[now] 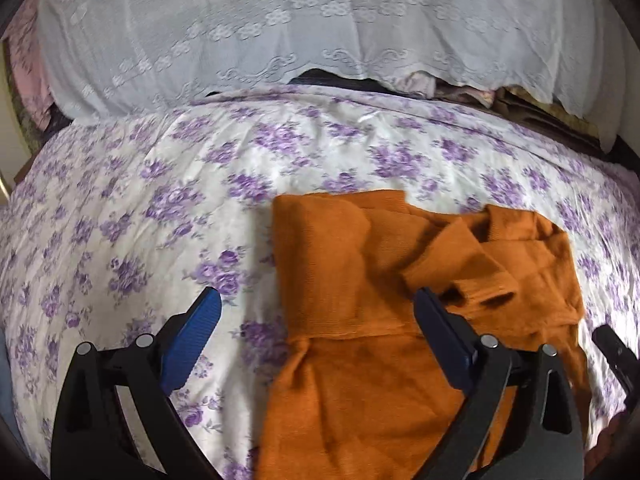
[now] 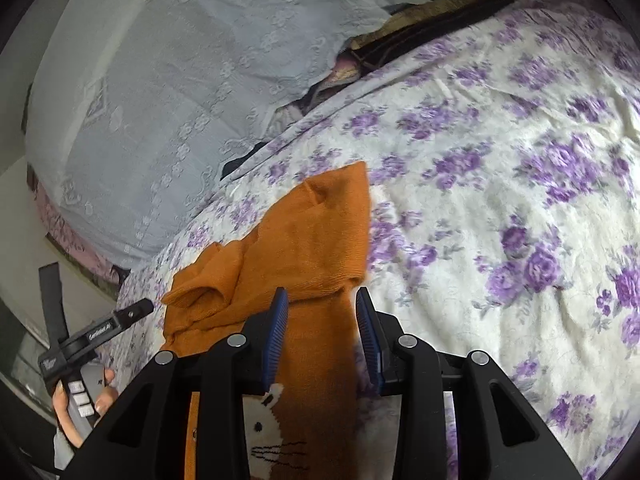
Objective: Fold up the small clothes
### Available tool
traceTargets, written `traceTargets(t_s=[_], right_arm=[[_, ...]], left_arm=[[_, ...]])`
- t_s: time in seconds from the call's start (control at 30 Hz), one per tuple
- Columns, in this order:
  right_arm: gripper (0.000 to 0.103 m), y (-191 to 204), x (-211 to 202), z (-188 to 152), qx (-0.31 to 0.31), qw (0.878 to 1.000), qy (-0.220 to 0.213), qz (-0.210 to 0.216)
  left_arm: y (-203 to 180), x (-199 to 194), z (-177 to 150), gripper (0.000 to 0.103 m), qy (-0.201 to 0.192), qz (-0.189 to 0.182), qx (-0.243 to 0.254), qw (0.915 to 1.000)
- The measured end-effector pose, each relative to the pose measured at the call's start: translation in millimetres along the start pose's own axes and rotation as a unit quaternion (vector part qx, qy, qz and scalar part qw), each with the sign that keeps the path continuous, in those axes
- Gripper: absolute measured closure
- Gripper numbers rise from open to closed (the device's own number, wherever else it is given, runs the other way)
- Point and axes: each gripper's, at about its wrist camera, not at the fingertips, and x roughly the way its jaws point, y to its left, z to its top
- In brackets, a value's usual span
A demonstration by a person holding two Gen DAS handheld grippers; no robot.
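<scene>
Nearest the person, over the flowered bedspread [image 1: 120,208], both tools hang above a small orange sweater [image 1: 360,264] that lies part folded on the bed. On the left, the left gripper [image 1: 316,312] has its blue pads spread wide, with nothing between them but open air above the sweater's left edge; it holds nothing. To the right, the right gripper [image 2: 322,312] stands with its jaws only partly apart, straddling a raised strip of the orange knit. Whether the pads [image 2: 276,328] actually pinch that strip I cannot tell.

This knit looks light, soft and limp. It should sag from any single pinch and slide little on the cotton, so I would take it by a hem or folded edge, two corners at once.

Farther off, a sleeve [image 1: 452,276] lies turned in across the body, and beyond the bed's far edge a white lace cover [image 1: 280,20] drapes over a heap.

Only the right wrist view shows the cream animal face [image 2: 264,428] knitted on the front, and the person's hand [image 2: 86,404] on the left tool's handle. Only the left view shows the sleeve's open cuff and the whole width of the fold.
</scene>
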Motion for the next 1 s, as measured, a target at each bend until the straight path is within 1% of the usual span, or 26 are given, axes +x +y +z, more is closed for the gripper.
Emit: traceTargets(t_s=[0.03,0.1,0.17,0.2,0.23,0.27,0.33,0.37,0.47,0.5,0.53,0.57,0.6,0.63,0.7,0.73,0.77,0.8,0.83,0.87,0.9,0.93,0.97,1.0], right_arm=[[0.067,14.9,2.0,-0.4,-0.027,1.0,0.005,0.002],[0.067,50.0,10.9,-1.6,-0.091,0.996,0.022,-0.002],[0.066,82.7,26.3,-0.2,-0.147,0.988,0.045,-0.009],[0.066,98.4,34.0,1.3,-0.175,0.983,0.048,-0.011],[0.064,113.1,41.1,2.3,-0.207,0.977,0.048,-0.014],[0.059,128.6,49.6,1.8,-0.245,0.968,0.046,-0.023],[0.053,153.0,66.6,-3.2,-0.31,0.948,0.051,-0.038],[0.052,163.0,76.7,-8.0,-0.341,0.937,0.06,-0.045],[0.052,181.6,97.0,-23.2,-0.407,0.908,0.064,-0.07],[0.052,184.9,103.7,-27.1,-0.423,0.9,0.061,-0.086],[0.054,186.3,108.6,-28.0,-0.431,0.896,0.054,-0.097],[0.058,186.7,112.4,-27.0,-0.433,0.894,0.05,-0.103],[0.073,185.8,115.3,-24.2,-0.427,0.896,0.049,-0.108],[0.097,180.3,115.9,-16.7,-0.405,0.906,0.051,-0.111],[0.097,153.7,104.6,7.7,-0.299,0.949,0.041,-0.09],[0.097,133.0,97.7,19.4,-0.234,0.967,0.036,-0.09],[0.097,105.0,89.1,29.7,-0.162,0.982,0.031,-0.093],[0.096,77.8,83.6,34.3,-0.101,0.989,0.031,-0.101],[0.094,50.8,82.9,35.7,-0.049,0.992,0.045,-0.103],[0.086,28.3,87.2,33.3,-0.012,0.992,0.077,-0.096],[0.088,10.0,88.1,29.6,0.022,0.992,0.098,-0.072],[0.087,-0.2,81.3,28.7,0.047,0.994,0.092,-0.044],[0.084,-4.8,71.6,29.8,0.064,0.994,0.084,-0.036],[0.081,-6.3,61.9,33.3,0.07,0.994,0.067,-0.041]], left_arm=[[9.9,7.9,1.3,0.009,0.008,0.004,-0.021,0.9997],[22.8,28.1,3.1,0.009,0.031,0.013,-0.046,0.9984],[28.5,54.9,0.4,0.009,0.071,0.024,-0.051,0.9959],[30.5,65.0,-3.2,0.007,0.084,0.025,-0.053,0.9948],[32.1,72.4,-8.4,0.006,0.086,0.026,-0.051,0.9946],[30.8,72.4,-12.0,0.004,0.071,0.03,-0.042,0.9961],[24.3,69.3,-12.0,0.005,0.065,0.045,-0.022,0.9967],[22.6,67.8,-10.6,0.005,0.061,0.048,-0.014,0.9969],[28.5,70.7,-10.1,0.004,0.067,0.034,-0.027,0.9968],[30.6,71.1,-9.3,0.004,0.069,0.029,-0.031,0.9967],[31.5,70.5,-8.9,0.004,0.069,0.028,-0.031,0.9967],[30.1,70.1,-9.3,0.004,0.068,0.03,-0.029,0.9968],[28.9,69.9,-9.7,0.004,0.067,0.033,-0.026,0.9969],[28.1,69.7,-10.0,0.004,0.066,0.034,-0.024,0.997],[28.7,69.9,-9.7,0.004,0.066,0.032,-0.025,0.997],[29.6,69.5,-9.8,0.004,0.066,0.03,-0.027,0.997],[30.3,69.4,-9.6,0.004,0.067,0.028,-0.027,0.997],[29.9,69.5,-9.6,0.004,0.067,0.029,-0.027,0.997],[29.7,69.5,-9.7,0.004,0.067,0.03,-0.025,0.997],[27.8,69.8,-10.0,0.004,0.067,0.034,-0.02,0.997],[25.7,69.7,-10.3,0.004,0.065,0.04,-0.012,0.997],[23.6,69.1,-10.9,0.004,0.063,0.045,-0.008,0.997],[22.7,67.6,-11.0,0.004,0.062,0.047,-0.004,0.997],[23.2,64.4,-10.0,0.004,0.06,0.048,-0.004,0.997]])
